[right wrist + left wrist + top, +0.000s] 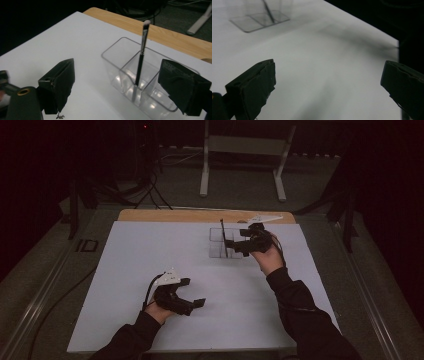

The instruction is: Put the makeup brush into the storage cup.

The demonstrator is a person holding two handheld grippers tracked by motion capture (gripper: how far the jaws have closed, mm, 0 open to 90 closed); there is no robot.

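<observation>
White sheet [150,270] over a wooden table [165,215], dark room behind with one pale frame stand [245,150] on the grey floor.
One clear divided container [130,72] holds one brush [140,55] upright, far on the sheet; two grippers, left [192,295] and right [231,243] beside the container, both with jaws apart, empty.
</observation>
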